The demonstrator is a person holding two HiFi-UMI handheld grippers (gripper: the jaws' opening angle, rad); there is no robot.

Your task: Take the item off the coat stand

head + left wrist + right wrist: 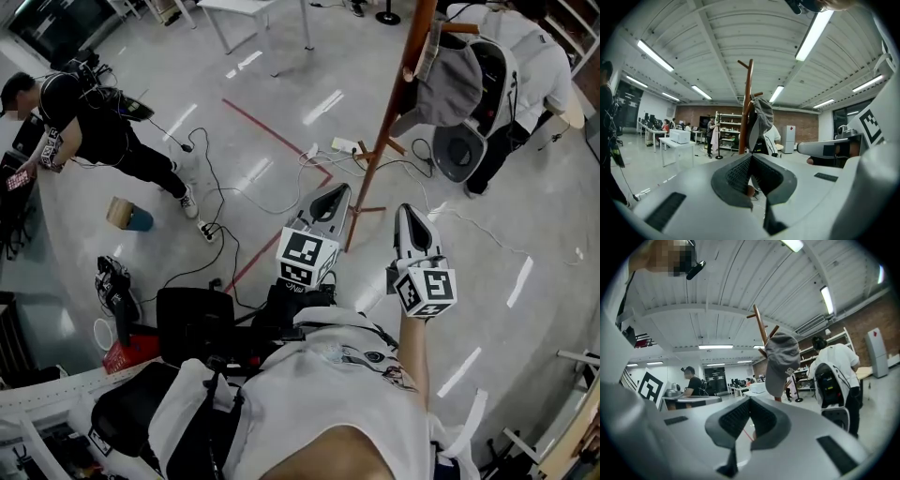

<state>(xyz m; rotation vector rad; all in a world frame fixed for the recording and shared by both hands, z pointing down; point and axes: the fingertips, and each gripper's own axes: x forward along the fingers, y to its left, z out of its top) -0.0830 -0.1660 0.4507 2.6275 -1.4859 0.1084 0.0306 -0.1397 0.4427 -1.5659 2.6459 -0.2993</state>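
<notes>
A grey cap [452, 82] hangs on a peg near the top of the wooden coat stand [384, 141], which rises at the upper right of the head view. Both grippers are held up short of the stand, apart from it. My left gripper [330, 199] is just left of the pole's foot, jaws together and empty. My right gripper [412, 221] is just right of the pole, also shut and empty. In the left gripper view the cap [762, 117] and stand [748, 103] show straight ahead above the shut tips [752, 157]. The right gripper view has the cap [782, 359] above its tips [750, 400].
A person in white with a white pack [506, 84] stands right behind the stand. Another person in black [94, 122] stands at the far left. Cables and a power strip [342, 145] lie on the floor by the stand's base. A black chair [192, 323] is near my left.
</notes>
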